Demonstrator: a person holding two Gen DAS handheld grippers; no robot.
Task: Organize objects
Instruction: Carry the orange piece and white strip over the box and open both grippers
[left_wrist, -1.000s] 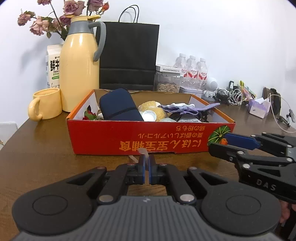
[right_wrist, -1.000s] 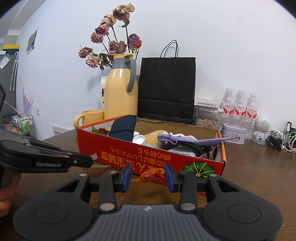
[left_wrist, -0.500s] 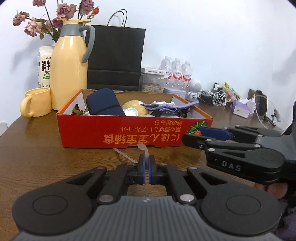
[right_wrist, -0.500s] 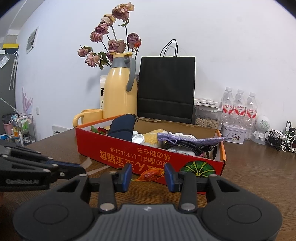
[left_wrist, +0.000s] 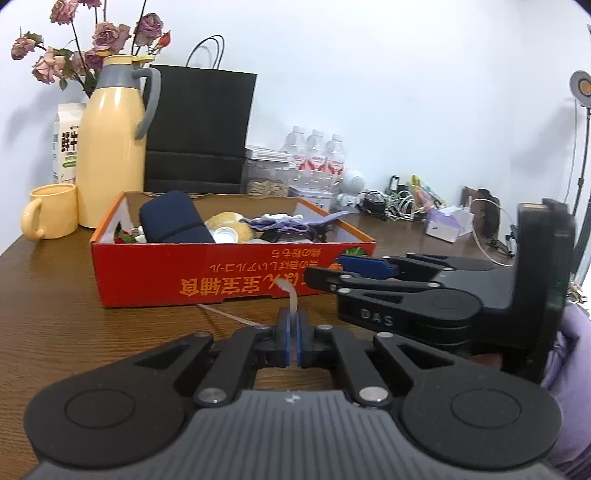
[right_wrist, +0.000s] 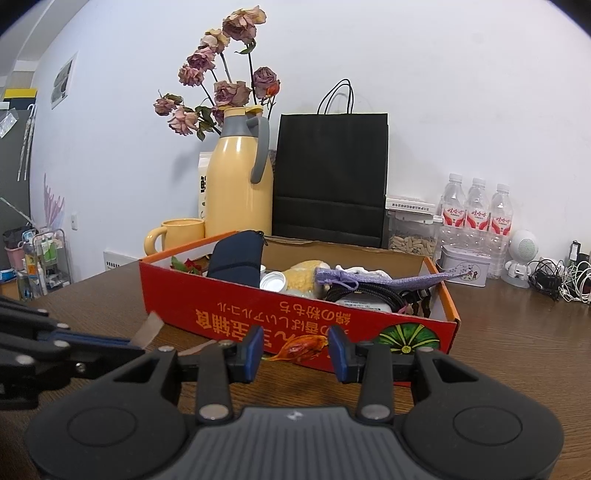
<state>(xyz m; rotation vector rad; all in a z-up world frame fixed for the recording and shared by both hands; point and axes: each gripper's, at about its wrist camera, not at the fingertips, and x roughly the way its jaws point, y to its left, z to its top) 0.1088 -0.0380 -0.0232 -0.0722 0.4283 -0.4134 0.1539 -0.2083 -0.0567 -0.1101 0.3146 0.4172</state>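
Note:
A red cardboard box (left_wrist: 229, 278) stands on the wooden table; it also shows in the right wrist view (right_wrist: 295, 325). It holds a navy pouch (left_wrist: 171, 223), a purple cloth (right_wrist: 373, 278), black cables and other small items. My left gripper (left_wrist: 293, 332) is shut on a strip of clear tape (left_wrist: 290, 295) in front of the box; the strip (right_wrist: 147, 328) trails towards the box. My right gripper (right_wrist: 295, 349) is open, with the orange dried petal (right_wrist: 299, 347) between its fingers, by the box's front wall. It shows side-on in the left wrist view (left_wrist: 354, 273).
A yellow thermos jug (left_wrist: 110, 162), a yellow mug (left_wrist: 50, 210), a milk carton, dried roses and a black paper bag (left_wrist: 199, 133) stand behind the box. Water bottles (right_wrist: 476, 214), a tin, a seed jar and tangled cables line the back right.
My left gripper has pulled back and to the right from the box with the tape in it. The right gripper has hardly moved.

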